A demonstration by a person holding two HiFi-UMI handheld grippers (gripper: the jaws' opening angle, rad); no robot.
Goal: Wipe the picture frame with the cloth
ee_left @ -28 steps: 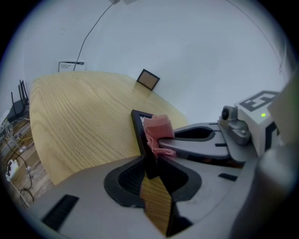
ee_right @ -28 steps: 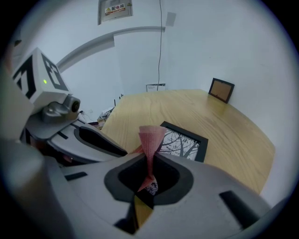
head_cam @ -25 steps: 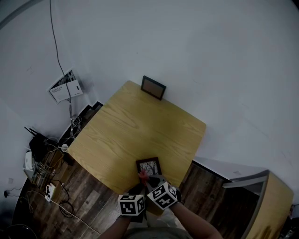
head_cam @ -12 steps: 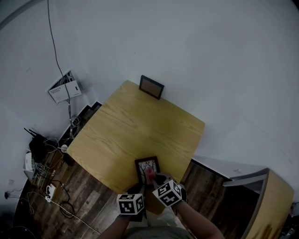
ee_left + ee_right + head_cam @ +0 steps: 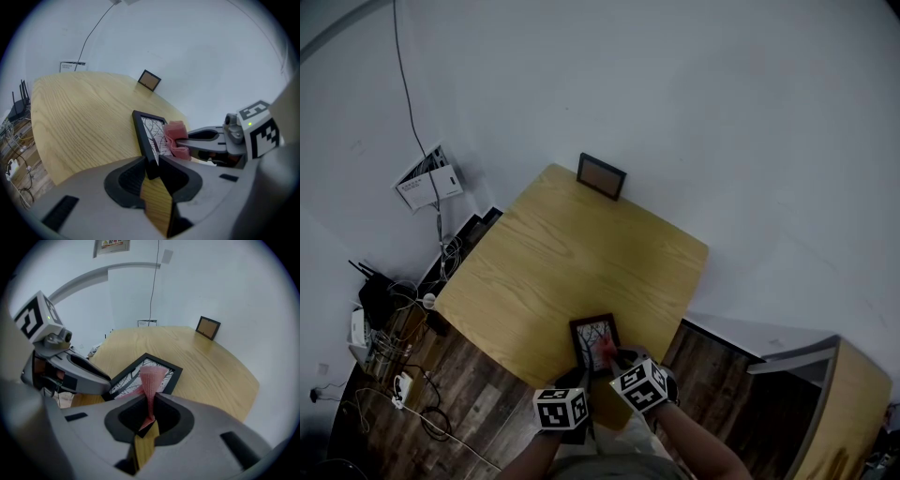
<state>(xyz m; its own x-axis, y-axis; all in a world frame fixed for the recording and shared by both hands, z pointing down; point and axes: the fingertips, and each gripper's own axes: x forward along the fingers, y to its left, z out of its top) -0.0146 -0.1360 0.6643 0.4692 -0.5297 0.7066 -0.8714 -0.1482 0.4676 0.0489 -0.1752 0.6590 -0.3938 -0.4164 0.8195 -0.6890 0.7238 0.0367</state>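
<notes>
A small black picture frame [image 5: 594,337] with a tree print lies tilted at the near edge of the wooden table [image 5: 572,253]. My left gripper [image 5: 579,373] is shut on the frame's near edge, and in the left gripper view the jaws [image 5: 151,168] pinch the black frame [image 5: 146,136]. My right gripper [image 5: 616,361] is shut on a pink cloth [image 5: 606,352]. In the right gripper view the cloth [image 5: 150,378] hangs from the jaws and rests on the glass of the frame [image 5: 165,376]. The cloth [image 5: 175,136] sits on the right half of the picture.
A second, brown-faced frame [image 5: 602,176] leans against the wall at the table's far edge. A router, cables and a power strip [image 5: 389,328] lie on the dark floor at the left. A wooden cabinet [image 5: 839,403] stands at the right.
My right gripper has slid the pink cloth across the picture from its left side toward its right. The left gripper and the frame have stayed put.
</notes>
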